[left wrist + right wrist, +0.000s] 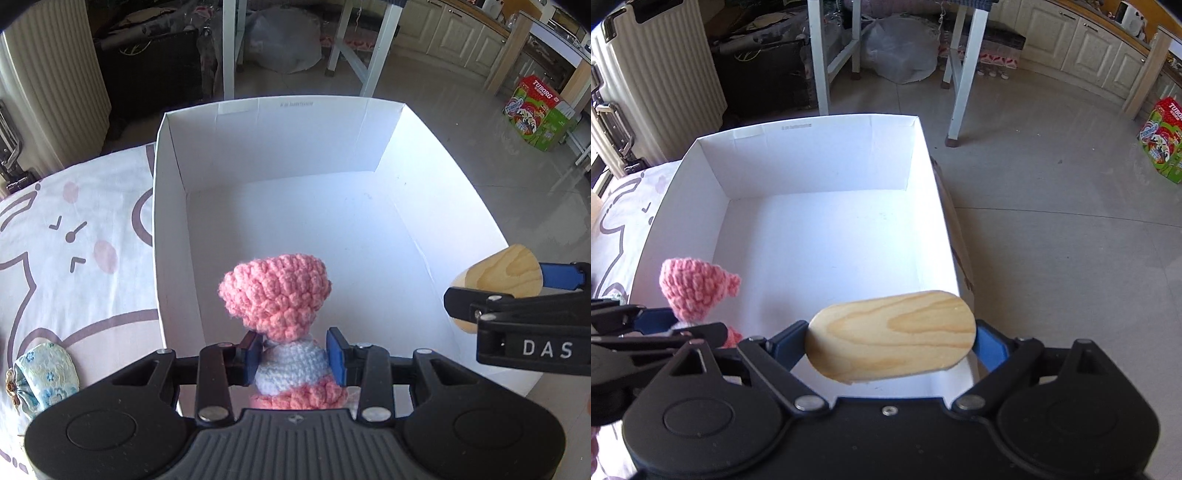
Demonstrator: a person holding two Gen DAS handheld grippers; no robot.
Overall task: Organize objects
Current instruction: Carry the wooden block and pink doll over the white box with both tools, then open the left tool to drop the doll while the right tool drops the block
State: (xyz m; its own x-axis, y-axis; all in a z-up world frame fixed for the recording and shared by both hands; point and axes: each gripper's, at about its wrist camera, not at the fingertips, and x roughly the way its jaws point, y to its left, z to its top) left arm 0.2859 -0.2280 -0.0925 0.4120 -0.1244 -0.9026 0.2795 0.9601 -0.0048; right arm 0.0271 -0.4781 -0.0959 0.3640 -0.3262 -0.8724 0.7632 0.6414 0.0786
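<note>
Left wrist view: crocheted doll [275, 295] pinched at its white middle by left gripper [295, 356], fingers narrow, above near end of white box [173, 236].
Patterned cloth [74, 258] left of box, small floral pouch [44, 376] on it.

Right wrist view: wooden block [890, 338] clamped end to end in right gripper [890, 345], fingers wide, over box's near right corner.
Doll at left edge.
</note>
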